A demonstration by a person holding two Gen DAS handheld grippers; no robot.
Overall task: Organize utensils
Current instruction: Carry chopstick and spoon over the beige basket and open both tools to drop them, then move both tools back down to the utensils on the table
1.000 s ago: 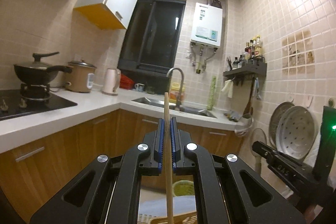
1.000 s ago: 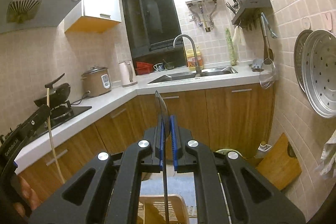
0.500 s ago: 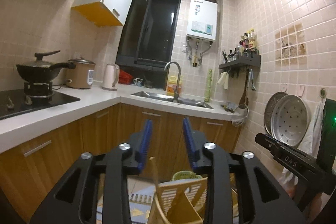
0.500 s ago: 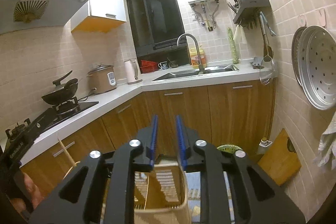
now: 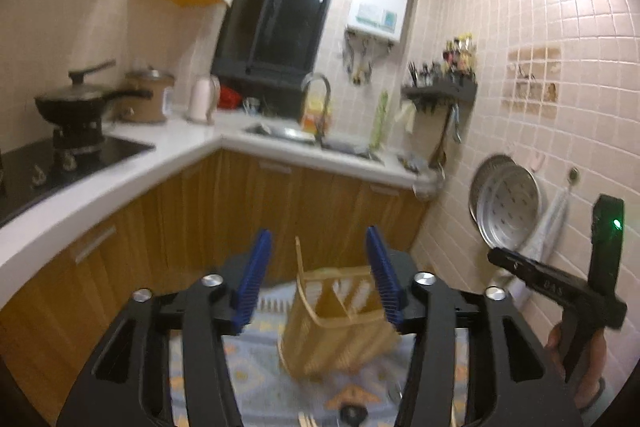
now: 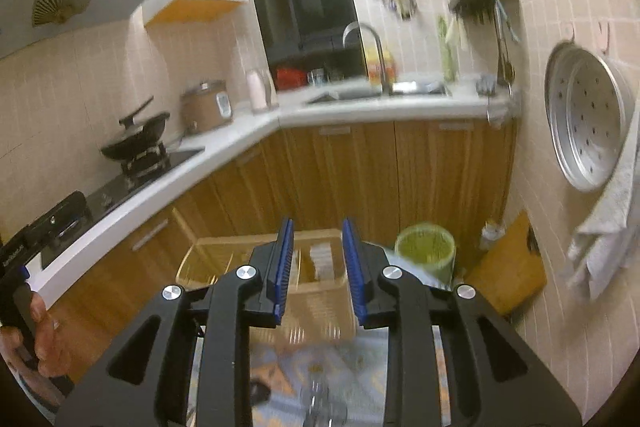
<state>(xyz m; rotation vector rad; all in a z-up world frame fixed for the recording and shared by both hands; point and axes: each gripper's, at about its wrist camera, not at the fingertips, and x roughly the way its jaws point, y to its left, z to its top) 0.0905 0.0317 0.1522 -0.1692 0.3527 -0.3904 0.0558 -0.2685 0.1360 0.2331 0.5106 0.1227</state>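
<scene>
- Yellowish plastic utensil basket (image 5: 340, 323) stands on a patterned blue mat (image 5: 256, 367), in front of the wooden cabinets (image 5: 280, 211); it is the landmark here.
- 1 thin wooden stick (image 5: 299, 267) leans up out of the basket's left side; what else lies inside is blurred, and only 1 inner divider can be made out.
- Left gripper (image 5: 318, 271) hovers above the basket with its 2 blue-padded fingers (image 5: 252, 283) spread wide and nothing between them.
- Right gripper (image 6: 316, 267) is also above the basket (image 6: 224, 263), its fingers (image 6: 280, 267) parted with nothing between them; they hide the basket's middle.
- Nearer the camera than the basket, small items on the mat are cut off at the frame edge: a pale forked tip (image 5: 306, 419) and a dark round object (image 5: 354, 415); both too blurred to name.
- Right of the basket stands 1 green bin (image 6: 426, 251), then 1 wooden board (image 6: 508, 271) leaning on the tiled wall.
- Above and behind the basket runs the white counter (image 5: 132, 179), with 1 black pan (image 5: 74, 103) on the stove, 1 rice cooker (image 5: 150, 99) and 1 kettle (image 5: 202, 99).
- 1 perforated metal tray (image 6: 588, 115) hangs on the wall, right of the basket.
</scene>
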